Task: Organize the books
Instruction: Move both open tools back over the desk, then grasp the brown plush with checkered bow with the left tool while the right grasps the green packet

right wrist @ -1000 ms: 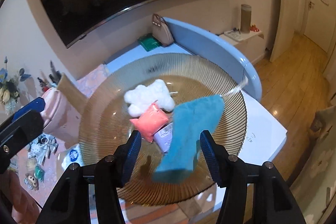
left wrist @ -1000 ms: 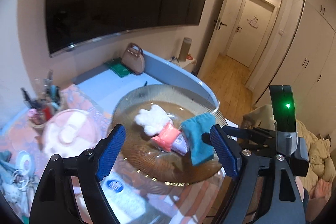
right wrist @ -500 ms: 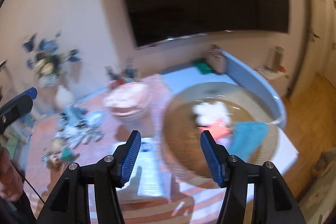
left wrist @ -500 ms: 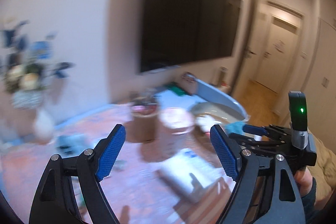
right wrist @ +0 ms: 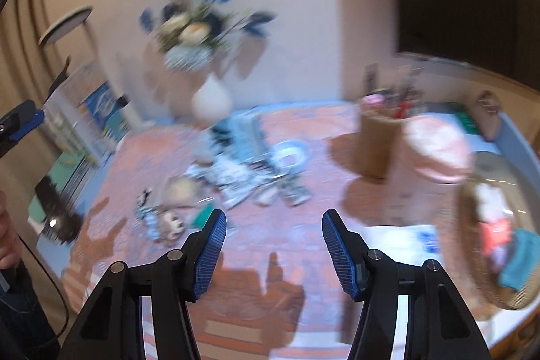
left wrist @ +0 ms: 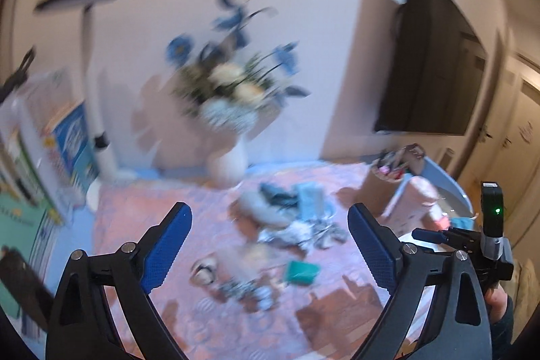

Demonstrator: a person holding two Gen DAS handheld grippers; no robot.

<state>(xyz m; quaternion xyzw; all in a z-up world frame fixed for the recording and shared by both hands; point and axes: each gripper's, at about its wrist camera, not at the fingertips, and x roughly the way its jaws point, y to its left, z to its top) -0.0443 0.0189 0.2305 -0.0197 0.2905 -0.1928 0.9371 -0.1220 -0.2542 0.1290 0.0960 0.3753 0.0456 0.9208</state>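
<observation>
Several books point(left wrist: 72, 140) stand upright at the far left of the table, one with a blue cover, and a green book point(left wrist: 17, 225) leans in front of them. The right wrist view shows the same books point(right wrist: 101, 113) at its left edge. My left gripper point(left wrist: 268, 215) hangs above the pink patterned cloth, its jaws opening, with nothing between them. My right gripper point(right wrist: 274, 218) is open over the cloth and holds nothing. Both views are blurred by motion, and both grippers are well short of the books.
A white vase of blue flowers point(left wrist: 229, 157) stands at the back beside a white lamp point(left wrist: 91, 73). Several small trinkets point(left wrist: 290, 218) litter the middle of the cloth. To the right are a brown pen cup point(right wrist: 378, 140), a pink container point(right wrist: 435, 154) and a glass plate point(right wrist: 506, 296).
Both views have swung left, from the glass plate to the vase, the clutter and the books. My left jaws stand wider than before. The right jaws look the same.
</observation>
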